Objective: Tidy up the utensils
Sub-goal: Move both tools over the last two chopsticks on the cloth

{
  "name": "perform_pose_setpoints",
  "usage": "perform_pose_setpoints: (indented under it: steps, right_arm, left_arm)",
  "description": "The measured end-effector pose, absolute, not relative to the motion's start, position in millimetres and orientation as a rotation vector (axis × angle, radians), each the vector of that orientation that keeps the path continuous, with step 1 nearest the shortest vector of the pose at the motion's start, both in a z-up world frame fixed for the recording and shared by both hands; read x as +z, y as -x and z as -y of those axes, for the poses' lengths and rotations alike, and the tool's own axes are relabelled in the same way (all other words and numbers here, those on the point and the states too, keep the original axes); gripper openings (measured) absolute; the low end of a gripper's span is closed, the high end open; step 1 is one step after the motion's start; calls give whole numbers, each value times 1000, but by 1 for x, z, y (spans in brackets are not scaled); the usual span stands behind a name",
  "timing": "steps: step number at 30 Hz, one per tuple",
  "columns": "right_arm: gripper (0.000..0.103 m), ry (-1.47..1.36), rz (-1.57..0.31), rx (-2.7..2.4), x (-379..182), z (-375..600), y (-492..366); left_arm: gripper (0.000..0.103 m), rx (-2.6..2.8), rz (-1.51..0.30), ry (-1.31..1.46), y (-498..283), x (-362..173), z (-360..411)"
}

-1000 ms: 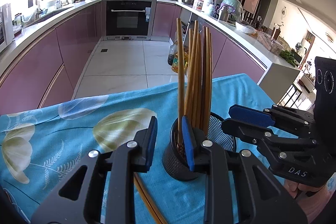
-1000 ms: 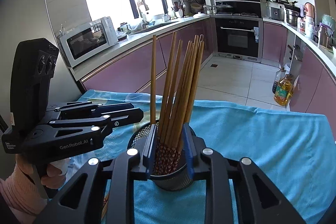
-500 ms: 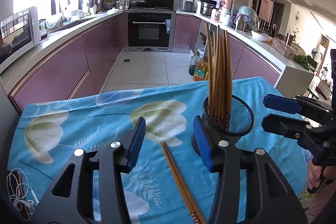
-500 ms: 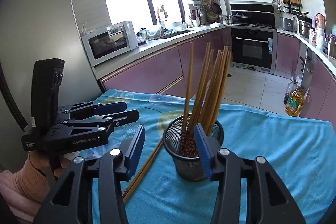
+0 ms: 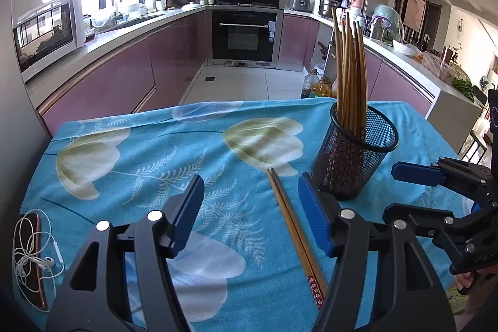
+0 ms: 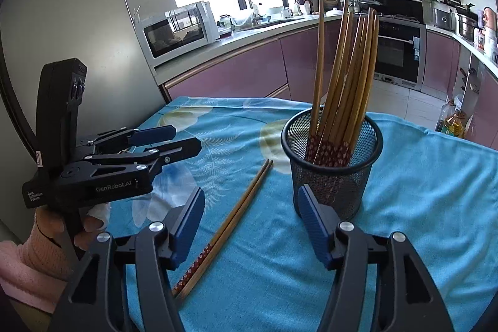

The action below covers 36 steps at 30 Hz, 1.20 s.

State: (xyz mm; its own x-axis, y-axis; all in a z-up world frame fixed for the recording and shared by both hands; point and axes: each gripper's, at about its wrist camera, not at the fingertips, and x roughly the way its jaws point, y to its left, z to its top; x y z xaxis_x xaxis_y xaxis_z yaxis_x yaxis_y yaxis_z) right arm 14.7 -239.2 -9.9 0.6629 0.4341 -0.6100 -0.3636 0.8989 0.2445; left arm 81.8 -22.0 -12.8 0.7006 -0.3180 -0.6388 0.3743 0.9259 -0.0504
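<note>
While both tongs gape empty, one chopstick pair lies flat just left of the mesh holder.
Left gripper should pinch both sticks mid-length; right gripper steadies the holder.

A black wire-mesh holder stands upright on the blue floral tablecloth, filled with a bundle of brown wooden chopsticks set patterned red ends down, tips fanning upward. Just beside its base, a loose pair of matching chopsticks lies flat on the cloth, side by side and touching, red patterned ends nearest the cameras.
</note>
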Motion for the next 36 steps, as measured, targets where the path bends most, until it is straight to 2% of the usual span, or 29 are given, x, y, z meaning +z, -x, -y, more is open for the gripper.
perform_pose_setpoints:
  steps: [15, 24, 36]
  right_arm:
    - [61, -16, -876, 441, -62, 195, -20]
    - [60, 102, -886, 379, -73, 182, -18]
    - [59, 51, -910, 357, -73, 200, -22]
  left_arm:
    - [63, -329, -802, -70, -80, -54, -4]
    - [63, -337, -830, -73, -82, -65, -1]
    - [63, -407, -862, -123, -81, -76, 18]
